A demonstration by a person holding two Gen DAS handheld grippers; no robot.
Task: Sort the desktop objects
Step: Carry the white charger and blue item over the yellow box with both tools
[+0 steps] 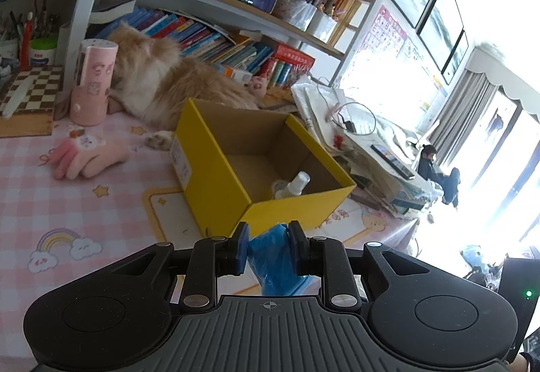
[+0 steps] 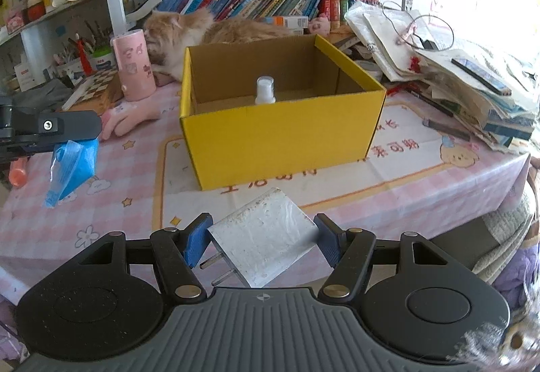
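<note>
Right gripper [image 2: 263, 242] clamps a white plug adapter [image 2: 266, 237] between its blue pads, jaws about half spread; prongs stick out lower left, body tilted, long axis running lower left to upper right across the jaws. Left gripper [image 1: 268, 245] is pinched narrow on a crumpled blue plastic bag [image 1: 276, 267]; in the right wrist view the same bag [image 2: 72, 166] hangs below the black finger at far left.

Key relation: yellow cardboard box [image 2: 270, 136] sits straight ahead of and above the adapter in the right wrist frame, near wall between the tool and the open top. From the left wrist view the box [image 1: 297, 203] is just above the fingertips, its near corner pointing at the gripper. Both look close; the right seems squarer to the opening, the left comes at a corner. A white spray bottle [image 2: 265, 90] stands inside near the front wall, so a drop from either hand probably wants to land to one side of it.

Room: pink checked tablecloth [image 2: 111, 213] is bare in front of the box. Book and paper pile [image 2: 472, 95] crowds the box at right of frame. Orange cat [image 2: 202, 31] lies right behind the box, pink cylinder [image 2: 133, 65] and pink plush [image 2: 130, 117] at upper left. Overshooting the far wall risks the cat.
</note>
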